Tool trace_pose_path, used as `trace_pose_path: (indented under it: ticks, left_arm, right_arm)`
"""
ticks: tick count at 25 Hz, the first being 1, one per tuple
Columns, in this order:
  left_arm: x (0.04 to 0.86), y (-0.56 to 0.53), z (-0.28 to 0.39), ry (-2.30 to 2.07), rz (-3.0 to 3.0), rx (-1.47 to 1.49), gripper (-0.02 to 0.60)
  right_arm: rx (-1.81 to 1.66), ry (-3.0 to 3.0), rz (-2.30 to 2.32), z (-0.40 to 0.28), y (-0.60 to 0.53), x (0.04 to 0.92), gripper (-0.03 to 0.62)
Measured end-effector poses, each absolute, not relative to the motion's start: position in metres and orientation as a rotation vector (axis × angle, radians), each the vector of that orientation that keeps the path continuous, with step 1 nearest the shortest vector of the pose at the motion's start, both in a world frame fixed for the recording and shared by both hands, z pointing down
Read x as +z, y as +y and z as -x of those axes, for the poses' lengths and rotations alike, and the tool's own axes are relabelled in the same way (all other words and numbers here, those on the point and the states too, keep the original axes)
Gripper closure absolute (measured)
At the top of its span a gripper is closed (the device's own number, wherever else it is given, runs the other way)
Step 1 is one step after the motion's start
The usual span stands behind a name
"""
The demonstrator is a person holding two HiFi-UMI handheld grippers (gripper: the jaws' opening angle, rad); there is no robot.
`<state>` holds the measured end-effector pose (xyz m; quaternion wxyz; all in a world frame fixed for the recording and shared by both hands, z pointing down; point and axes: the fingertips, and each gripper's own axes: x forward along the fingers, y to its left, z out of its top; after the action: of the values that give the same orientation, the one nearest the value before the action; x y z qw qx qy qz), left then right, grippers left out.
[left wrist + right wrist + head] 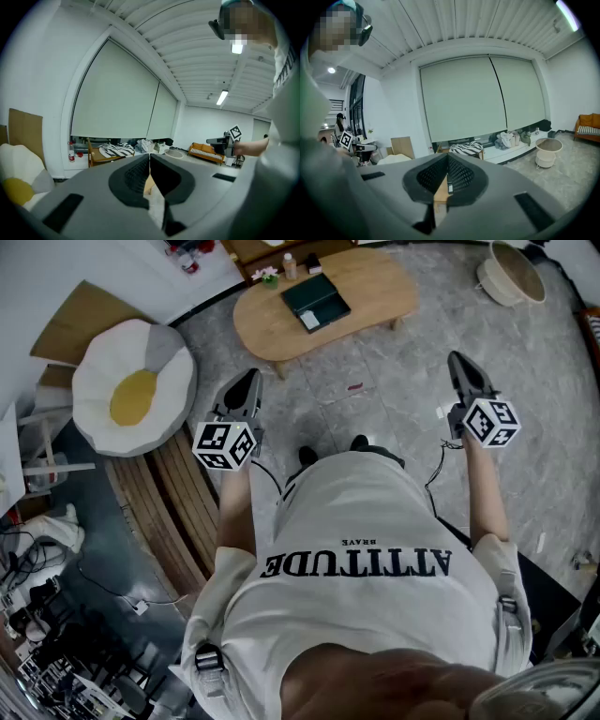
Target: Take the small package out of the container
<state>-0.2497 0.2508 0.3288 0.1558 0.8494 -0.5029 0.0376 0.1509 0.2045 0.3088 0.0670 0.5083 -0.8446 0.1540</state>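
A dark green flat container [316, 298] lies on the low oval wooden table [375, 287] ahead of me. A small white item [309, 321] sits at its near corner; I cannot tell if it is the package. My left gripper [251, 378] is held in the air well short of the table, jaws together and empty. My right gripper [458, 361] hovers to the table's right, also closed on nothing. In the left gripper view the left gripper [150, 157] shows its jaws meeting at the tip. The right gripper [447, 157] looks the same in the right gripper view.
A fried-egg-shaped cushion [131, 385] rests on a slatted wooden bench [178, 502] at the left. A cream basket [511, 276] stands on the floor at the far right. Small bottles [289, 266] stand on the table's back edge. Cables lie at the lower left.
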Motion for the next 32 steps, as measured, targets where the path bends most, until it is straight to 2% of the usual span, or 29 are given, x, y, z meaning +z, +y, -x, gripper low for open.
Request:
trace_pose_path:
  ticks: [17, 32]
  left_arm:
    - [0.326, 0.250, 0.234, -1.436, -2.432, 0.123, 0.558]
    - [0.328, 0.263, 0.187, -1.474, -2.392, 0.142, 0.558]
  right_arm:
    - [0.466, -2.564, -1.507, -0.158, 0.200, 0.306, 0.574]
    - [0.462, -2.588, -1.402, -0.190, 0.199, 0.312, 0.572]
